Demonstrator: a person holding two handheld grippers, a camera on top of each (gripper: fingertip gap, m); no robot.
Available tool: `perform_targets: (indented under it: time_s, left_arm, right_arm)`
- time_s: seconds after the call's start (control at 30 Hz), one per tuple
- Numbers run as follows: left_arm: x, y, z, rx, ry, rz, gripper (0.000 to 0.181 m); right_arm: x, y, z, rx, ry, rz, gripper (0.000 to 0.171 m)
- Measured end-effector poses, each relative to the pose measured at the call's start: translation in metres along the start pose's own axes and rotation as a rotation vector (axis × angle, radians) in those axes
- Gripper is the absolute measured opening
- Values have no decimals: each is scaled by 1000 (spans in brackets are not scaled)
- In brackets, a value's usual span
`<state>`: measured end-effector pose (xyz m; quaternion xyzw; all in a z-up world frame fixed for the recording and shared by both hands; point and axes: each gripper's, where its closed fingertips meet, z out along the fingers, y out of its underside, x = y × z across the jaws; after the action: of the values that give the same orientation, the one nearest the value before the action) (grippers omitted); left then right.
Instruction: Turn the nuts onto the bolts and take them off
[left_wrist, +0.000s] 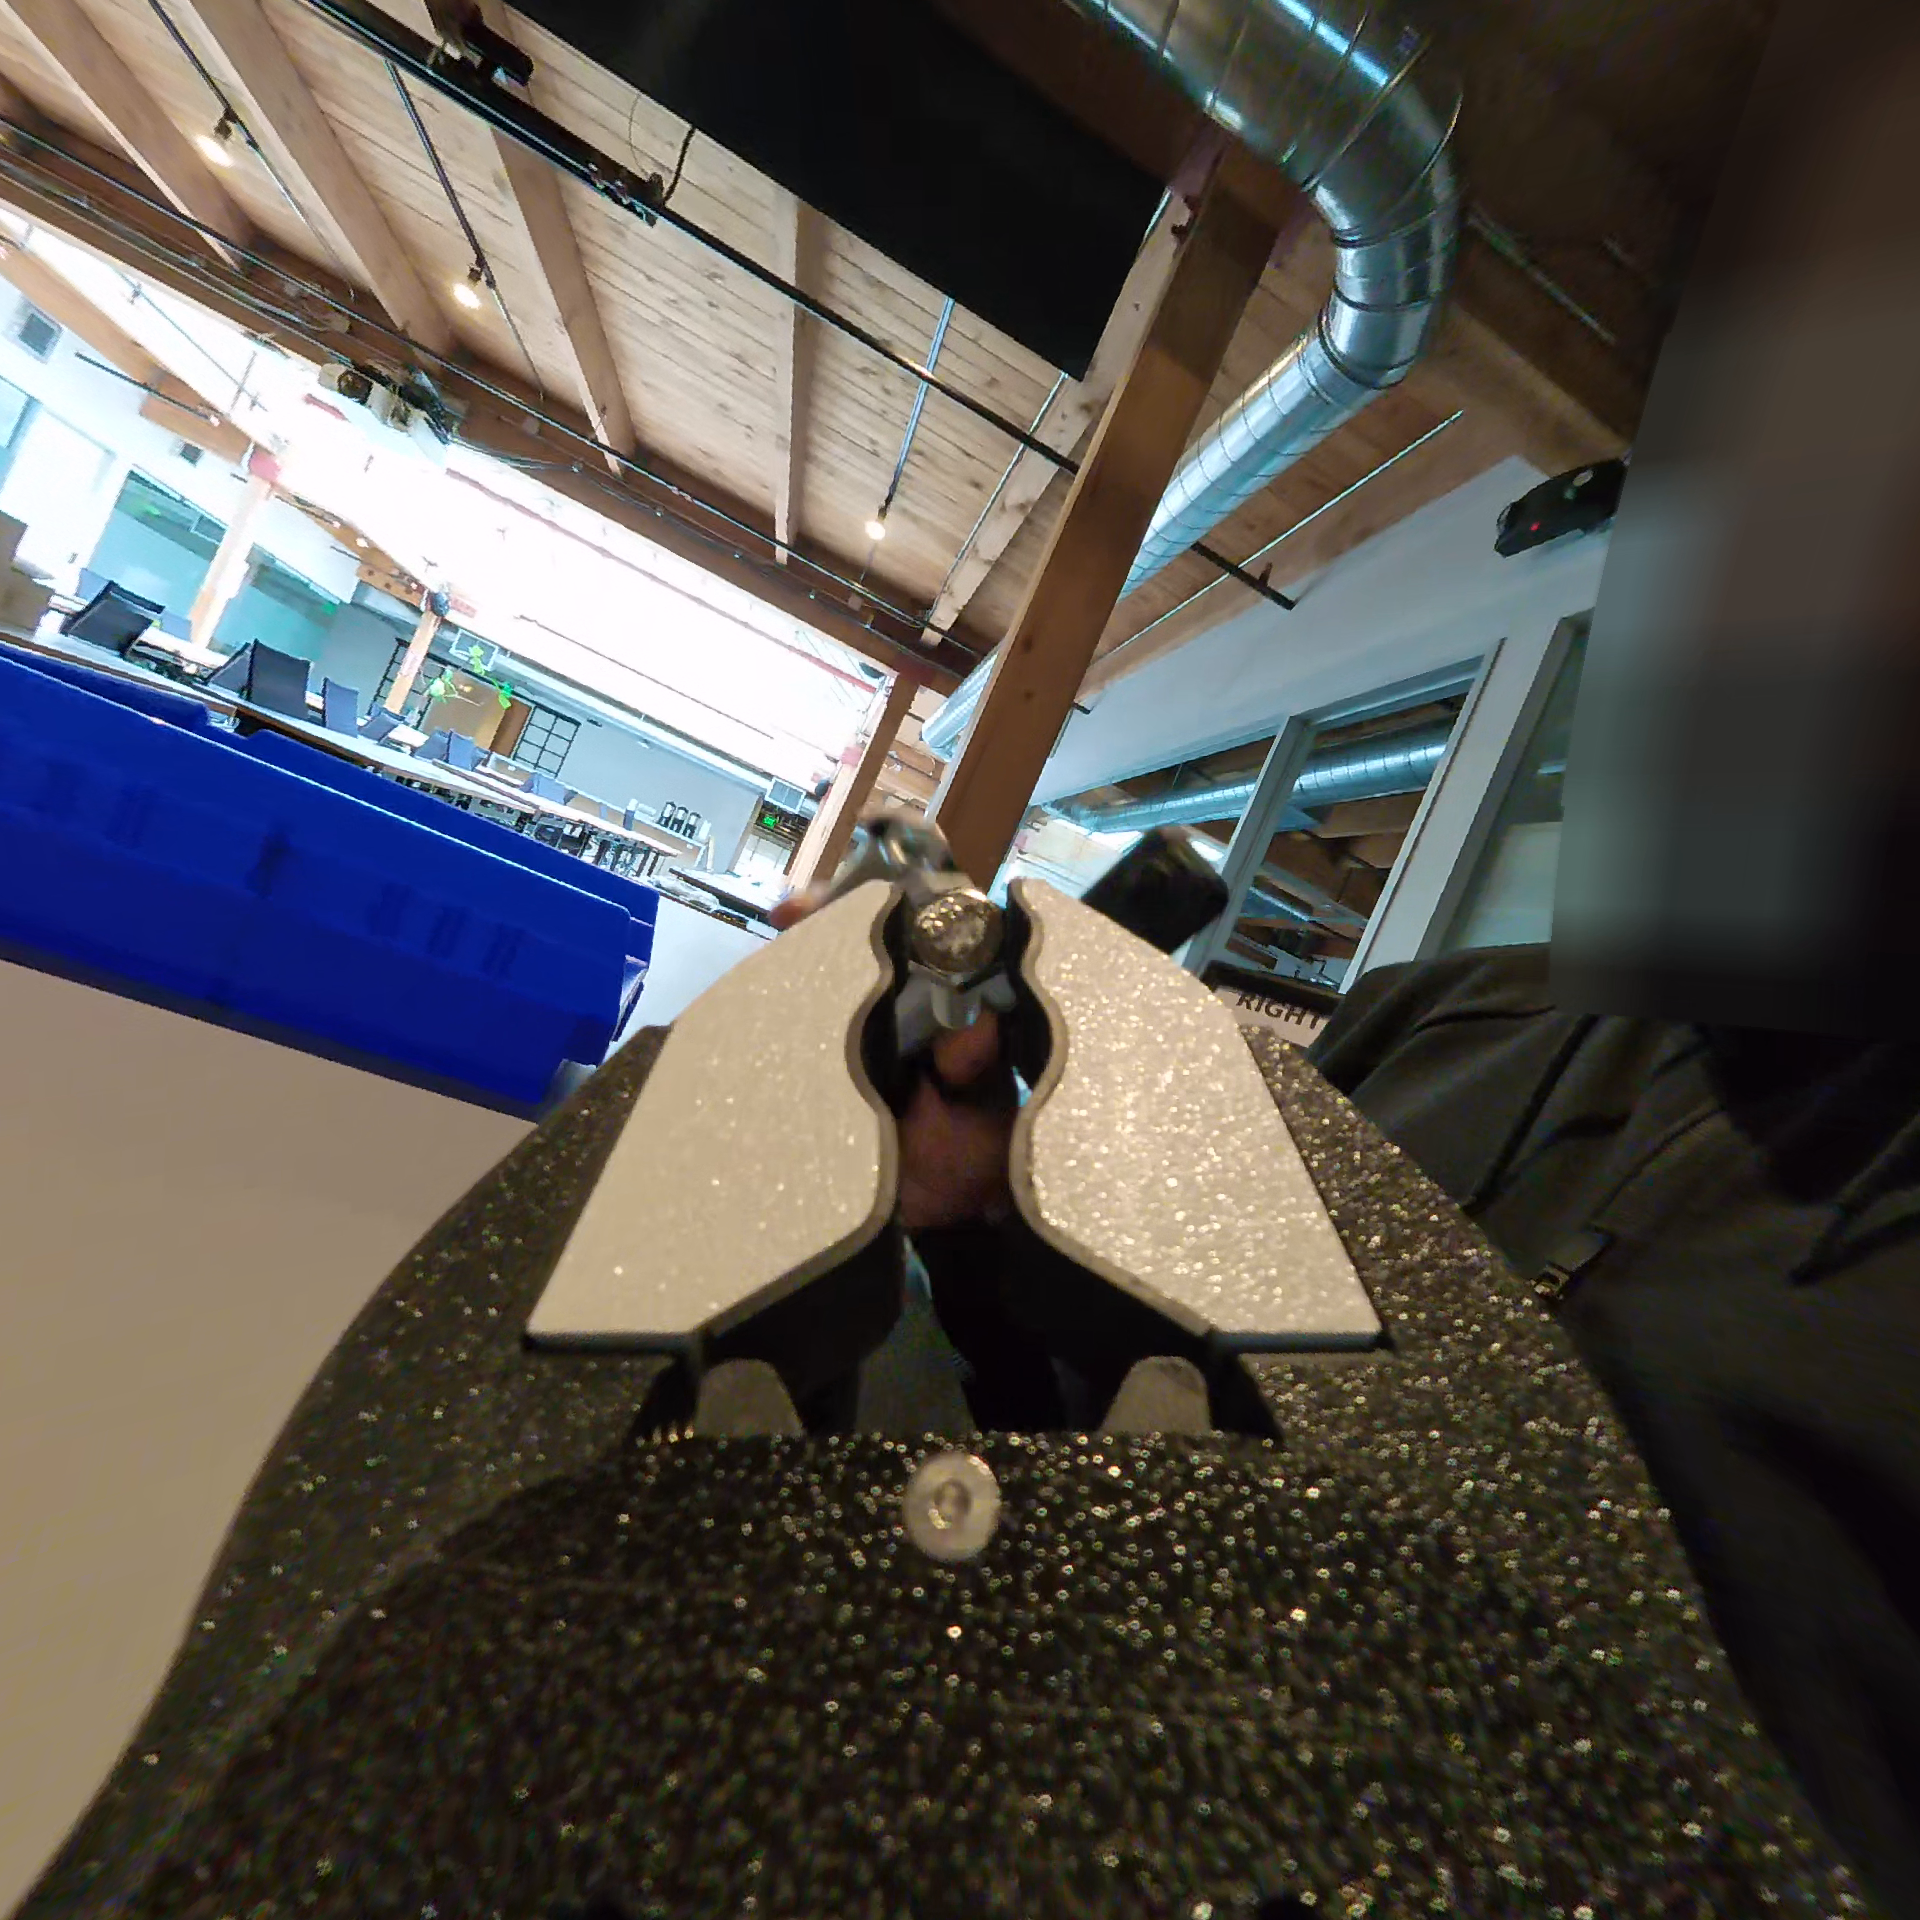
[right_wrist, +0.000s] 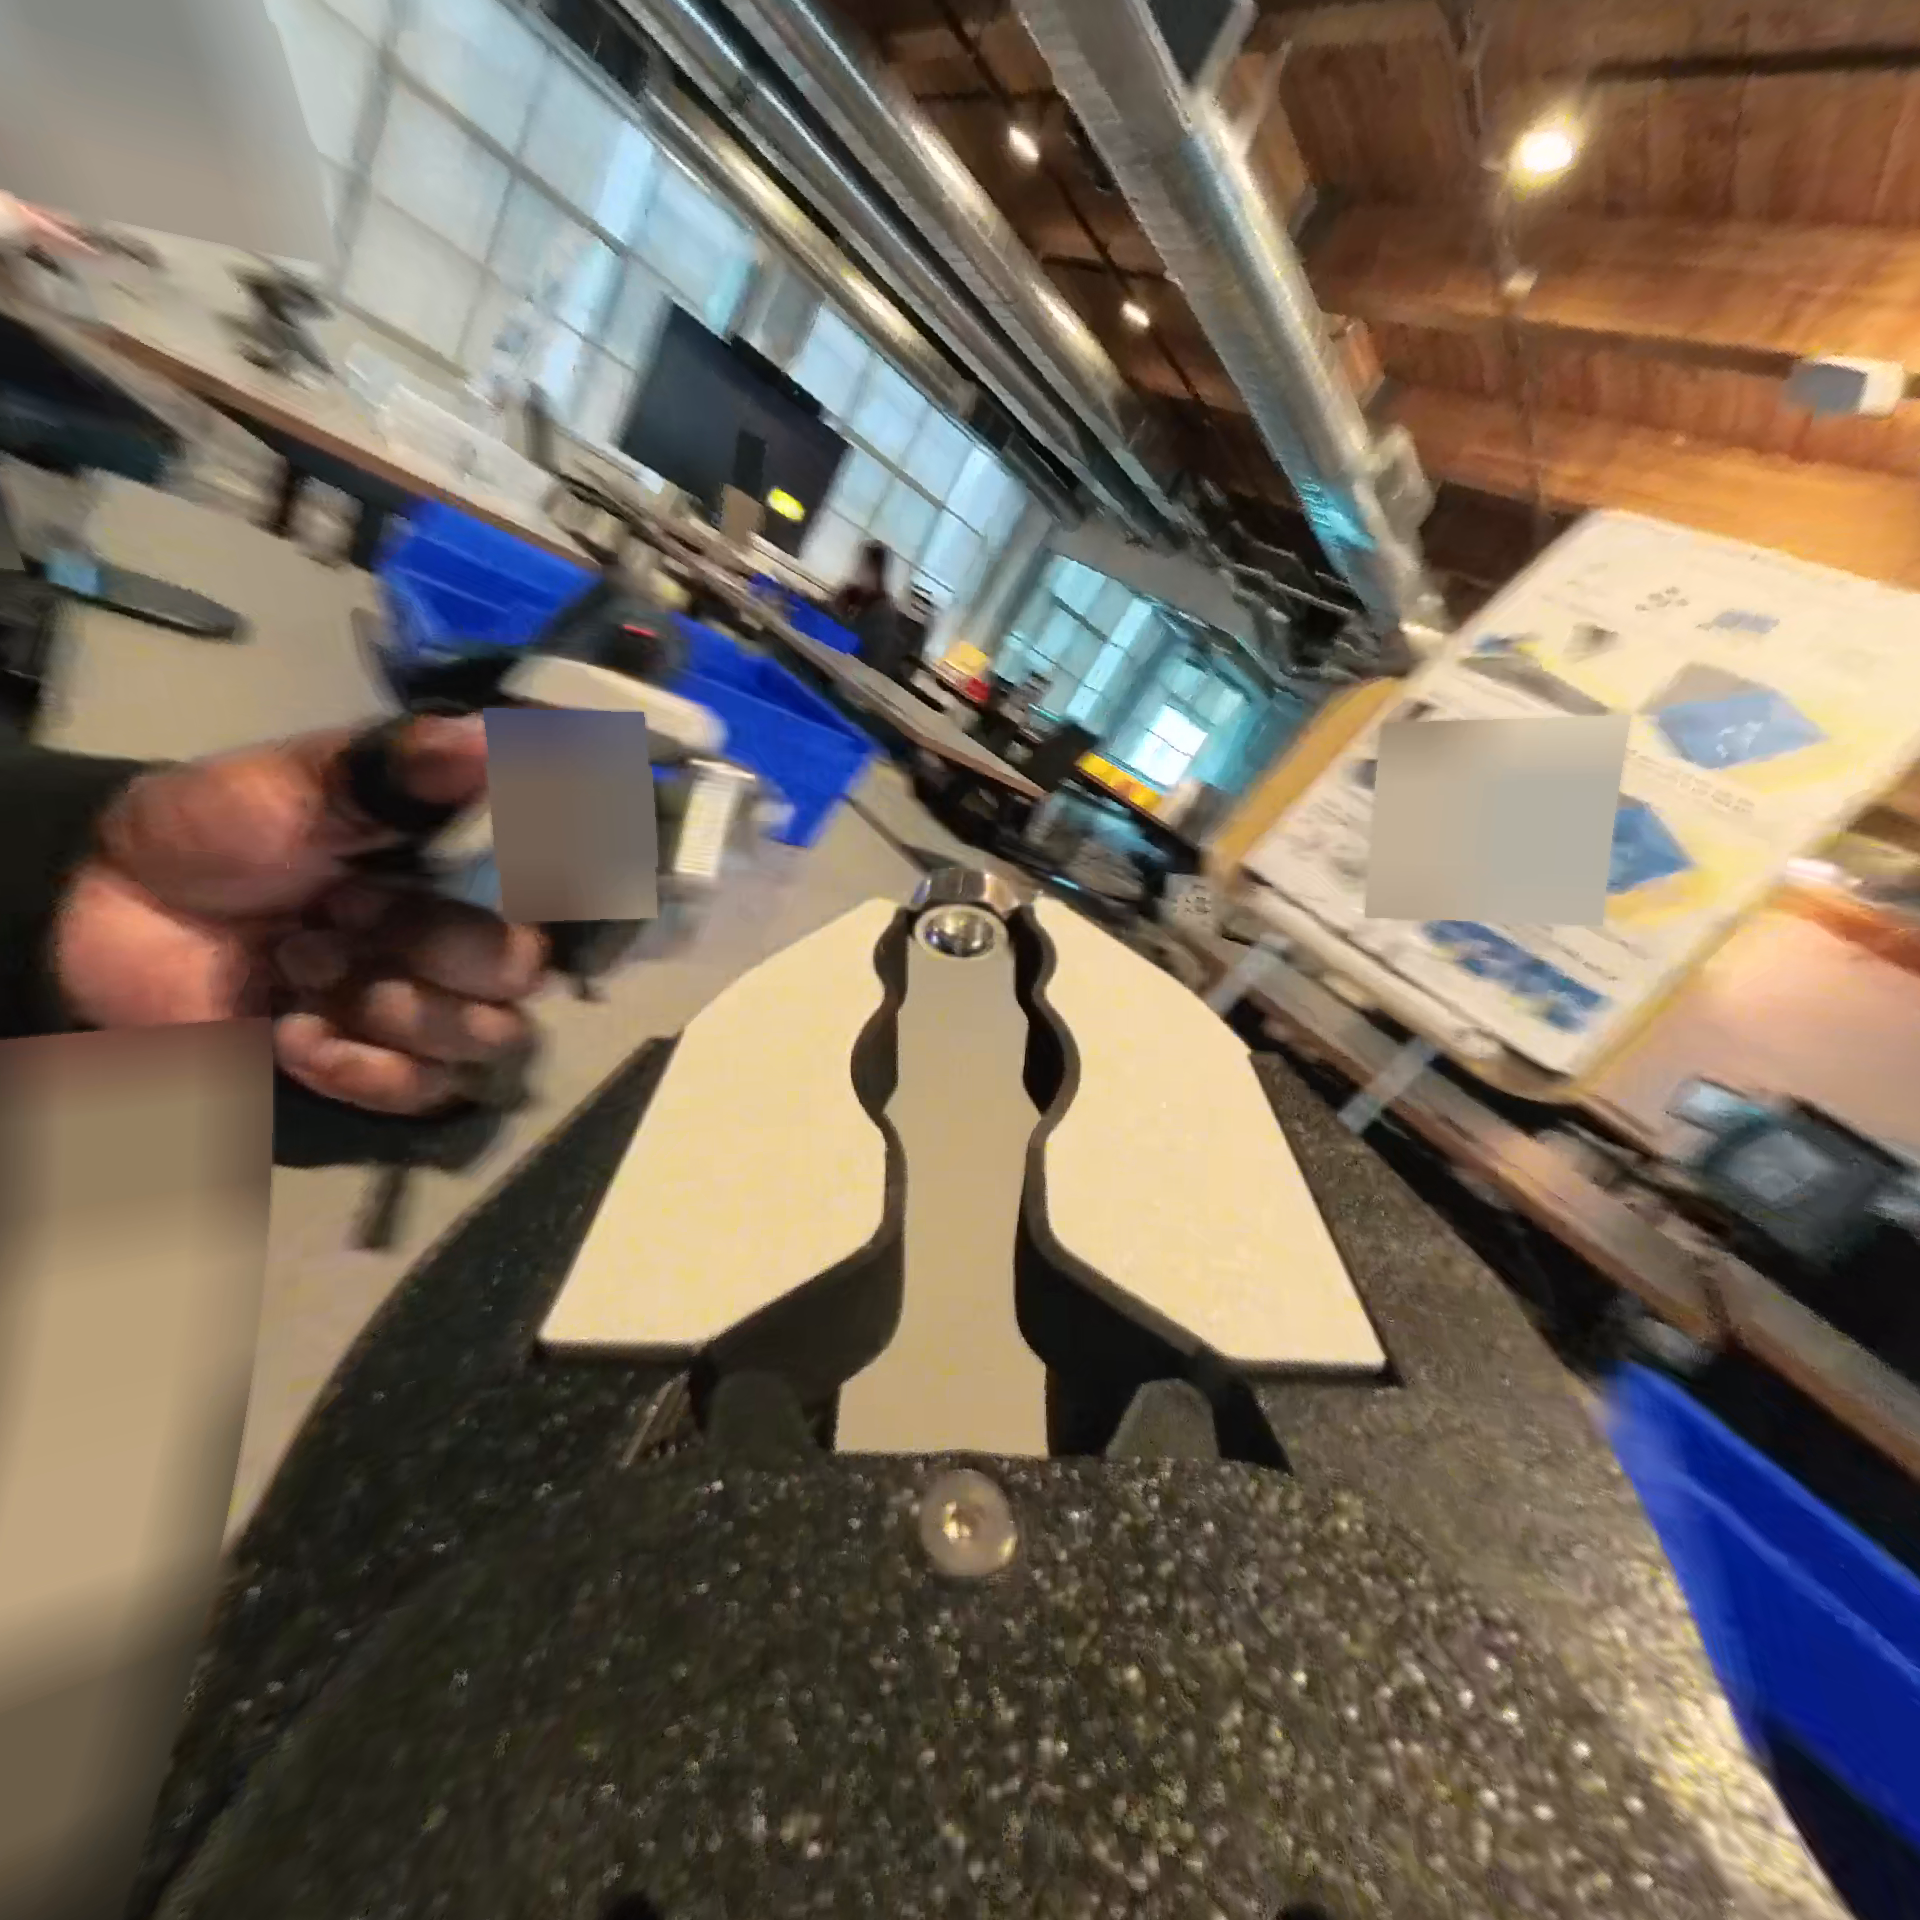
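Both tongs were up in the air, off the tabletop. My left gripper (left_wrist: 951, 940) was pinched narrow on the bolt (left_wrist: 951, 928) head, and my right gripper (right_wrist: 961, 928) was clamped on the nut (right_wrist: 958, 925) at its fingertips.

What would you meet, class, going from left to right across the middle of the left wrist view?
Blue bin → left gripper with its jaws shut on the bolt → dark-sleeved arm at the right edge.
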<state>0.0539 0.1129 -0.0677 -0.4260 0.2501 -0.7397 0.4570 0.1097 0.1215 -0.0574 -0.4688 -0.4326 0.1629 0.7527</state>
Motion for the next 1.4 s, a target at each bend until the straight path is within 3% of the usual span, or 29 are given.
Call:
perform_targets:
  time_s: [0.1, 0.23, 0.3, 0.5, 0.73, 0.9, 1.0, 1.07, 1.2, 1.3, 1.4]
  left_arm:
    - [0, 1, 1, -3, -2, 1, 16]
    - [-1, 4, 3, -20, -7, 12, 16]
    - [-1, 5, 4, -25, -13, 20, 16]
    - [-3, 6, 6, -33, -24, 27, 16]
    - [-3, 5, 5, -31, -14, 16, 16]
    - [-2, 7, 6, -40, -18, 28, 16]
    - [-2, 7, 6, -40, -21, 29, 16]
    - [-3, 7, 6, -41, -22, 28, 16]
    - [-4, 7, 7, -43, -27, 28, 16]
    - [-4, 8, 7, -49, -40, 43, 16]
    - [-4, 10, 8, -65, -61, 77, 16]
  right_arm:
    - [89, 6, -38, -166, 142, 28, 20]
    - [176, 74, -106, -511, 183, 410, 20]
    - [200, 120, -131, -710, 201, 489, 19]
    - [204, 220, -158, -1191, 111, 584, 20]
    - [195, 259, -171, -1371, 76, 652, 21]
    - [210, 254, -168, -1293, 165, 649, 28]
    - [225, 231, -154, -1091, 241, 638, 30]
    - [218, 200, -134, -907, 179, 646, 32]
    - [154, 102, -78, -541, -124, 644, 34]
    - [81, 45, -47, -509, -334, 494, 39]
    - [6, 29, -25, -564, -532, 411, 42]
